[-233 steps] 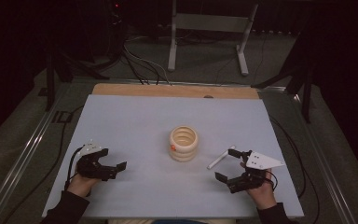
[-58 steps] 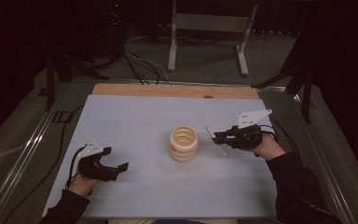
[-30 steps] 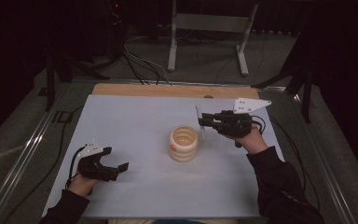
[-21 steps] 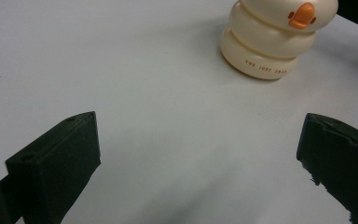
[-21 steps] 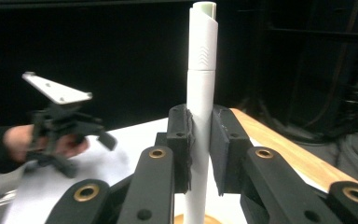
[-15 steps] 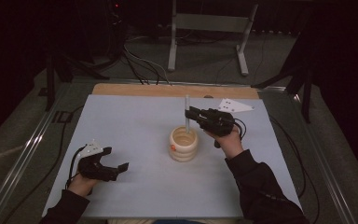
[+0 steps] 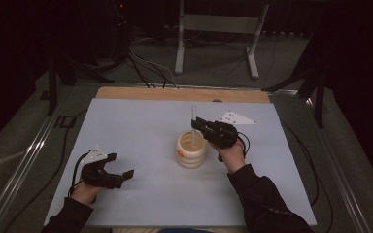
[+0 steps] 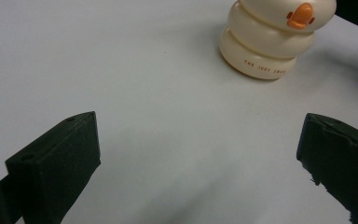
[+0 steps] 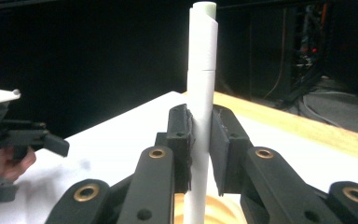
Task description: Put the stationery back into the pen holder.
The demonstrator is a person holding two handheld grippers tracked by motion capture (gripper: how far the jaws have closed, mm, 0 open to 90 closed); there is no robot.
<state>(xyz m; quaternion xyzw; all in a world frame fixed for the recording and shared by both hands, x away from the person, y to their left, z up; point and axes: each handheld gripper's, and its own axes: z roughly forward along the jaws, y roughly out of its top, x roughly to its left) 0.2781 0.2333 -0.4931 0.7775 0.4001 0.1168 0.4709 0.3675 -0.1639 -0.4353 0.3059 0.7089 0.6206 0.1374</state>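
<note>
The right gripper [image 9: 200,140] clamps a white pen [image 9: 200,93] upright, its lower end inside the cream, ringed duck-shaped holder [image 7: 191,149] mid-table. The holder has an orange beak and small print, seemingly "THE JUDY". The left gripper [image 8: 200,158] rests open.

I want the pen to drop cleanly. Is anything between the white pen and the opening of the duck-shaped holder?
Nothing visible blocks it. The right gripper holds the white pen upright over the open top of the cream duck-shaped holder, its lower end at the mouth. The left gripper rests apart.
</note>
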